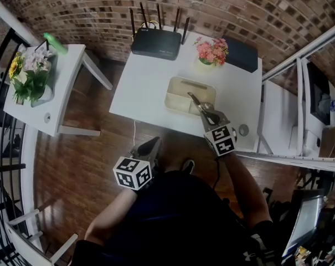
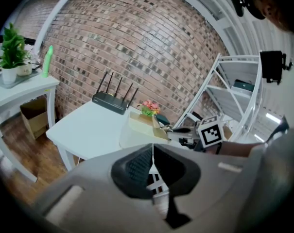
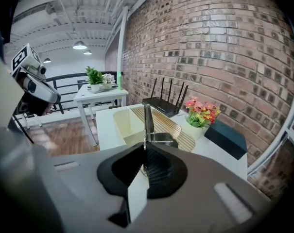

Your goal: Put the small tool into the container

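A cream container (image 1: 174, 95) with a slatted lid part stands on the white table (image 1: 139, 87). Just above its near right corner, my right gripper (image 1: 206, 115) is shut on a small metal tool (image 1: 196, 102). The tool's thin blade sticks out forward over the container. In the right gripper view the tool (image 3: 147, 124) stands up from the closed jaws (image 3: 144, 155), with the container (image 3: 126, 124) right behind it. My left gripper (image 1: 151, 146) hangs off the table's front edge, shut and empty. The left gripper view shows its jaws (image 2: 152, 163) together, and the container (image 2: 138, 126) lies beyond them.
At the back of the table are a black router (image 1: 155, 42), a pot of pink flowers (image 1: 212, 51) and a black box (image 1: 242, 54). A side table (image 1: 59, 93) with plants stands at the left. A white shelf frame (image 1: 300, 87) flanks the right.
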Action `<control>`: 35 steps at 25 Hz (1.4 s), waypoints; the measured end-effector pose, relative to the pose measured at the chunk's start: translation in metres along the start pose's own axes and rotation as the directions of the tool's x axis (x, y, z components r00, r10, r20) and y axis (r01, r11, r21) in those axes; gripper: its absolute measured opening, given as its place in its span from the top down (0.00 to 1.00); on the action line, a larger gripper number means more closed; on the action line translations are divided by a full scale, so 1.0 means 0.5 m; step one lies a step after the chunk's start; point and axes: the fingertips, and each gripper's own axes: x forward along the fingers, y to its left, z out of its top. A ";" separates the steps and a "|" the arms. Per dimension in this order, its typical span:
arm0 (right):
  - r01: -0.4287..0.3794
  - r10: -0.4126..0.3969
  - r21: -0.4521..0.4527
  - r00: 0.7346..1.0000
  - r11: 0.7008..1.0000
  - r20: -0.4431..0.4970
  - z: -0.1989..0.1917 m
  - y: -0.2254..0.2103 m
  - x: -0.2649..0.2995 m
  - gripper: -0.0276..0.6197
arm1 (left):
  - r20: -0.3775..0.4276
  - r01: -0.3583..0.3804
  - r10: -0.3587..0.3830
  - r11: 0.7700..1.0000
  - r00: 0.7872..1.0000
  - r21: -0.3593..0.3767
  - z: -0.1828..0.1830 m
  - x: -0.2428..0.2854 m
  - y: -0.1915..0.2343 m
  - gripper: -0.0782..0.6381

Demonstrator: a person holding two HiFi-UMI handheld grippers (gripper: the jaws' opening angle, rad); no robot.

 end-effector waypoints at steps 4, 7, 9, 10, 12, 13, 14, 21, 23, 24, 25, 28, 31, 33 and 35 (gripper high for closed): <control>0.000 0.000 0.003 1.000 1.000 -0.031 -0.017 -0.005 0.016 0.94 | 0.002 -0.001 0.001 1.000 1.000 -0.002 0.000 0.000 0.001 0.88; -0.004 0.006 0.034 0.999 0.999 -0.053 -0.029 -0.010 0.023 0.94 | 0.001 -0.002 0.002 1.000 1.000 -0.002 0.001 0.000 0.000 0.88; -0.010 0.014 0.060 0.998 0.998 -0.061 -0.031 -0.010 0.027 0.94 | 0.000 -0.002 0.002 1.000 1.000 -0.002 0.001 0.000 0.000 0.88; -0.014 0.018 0.069 0.998 0.998 -0.063 -0.033 -0.009 0.029 0.94 | 0.000 -0.002 0.002 1.000 1.000 -0.001 0.001 0.000 0.000 0.88; -0.020 0.025 0.084 0.998 0.996 -0.062 -0.035 -0.007 0.032 0.94 | -0.001 -0.001 0.001 1.000 1.000 0.000 0.000 -0.001 -0.001 0.88; -0.023 0.029 0.095 0.998 0.995 -0.058 -0.036 -0.007 0.032 0.94 | -0.001 0.000 0.000 1.000 1.000 0.001 -0.001 -0.001 -0.001 0.88; -0.028 0.034 0.109 0.998 0.994 -0.053 -0.036 -0.007 0.033 0.94 | -0.001 0.001 -0.001 1.000 1.000 0.001 -0.001 -0.001 -0.001 0.88; -0.052 0.056 0.185 0.998 0.981 -0.019 -0.032 -0.010 0.024 0.82 | -0.003 0.006 -0.006 1.000 1.000 0.008 0.000 -0.001 -0.010 0.88; -0.052 0.054 0.198 0.999 0.979 -0.003 -0.030 -0.012 0.018 0.81 | -0.004 0.007 -0.007 1.000 1.000 0.009 0.000 -0.001 -0.012 0.88; -0.051 0.051 0.206 0.999 0.977 0.008 -0.028 -0.013 0.013 0.79 | -0.005 0.008 -0.007 1.000 1.000 0.010 0.000 -0.002 -0.013 0.88; -0.050 0.046 0.216 0.999 0.975 0.022 -0.023 -0.013 0.007 0.78 | -0.005 0.008 -0.008 1.000 1.000 0.011 0.000 -0.002 -0.013 0.88; -0.044 0.026 0.239 0.997 0.970 0.075 -0.004 -0.016 -0.016 0.78 | -0.007 0.011 -0.011 1.000 1.000 0.013 -0.002 -0.002 -0.015 0.88; -0.044 0.010 0.267 0.992 0.963 0.128 0.013 -0.022 -0.041 0.78 | -0.015 0.021 -0.020 1.000 1.000 0.018 -0.007 0.004 -0.024 0.88; -0.048 -0.001 0.299 0.987 0.953 0.162 0.022 -0.026 -0.060 0.77 | -0.019 0.027 -0.027 0.999 0.999 0.023 -0.010 0.007 -0.030 0.88; -0.054 -0.012 0.335 0.981 0.941 0.192 0.027 -0.029 -0.080 0.77 | -0.025 0.031 -0.031 0.999 0.999 0.026 -0.014 0.010 -0.035 0.88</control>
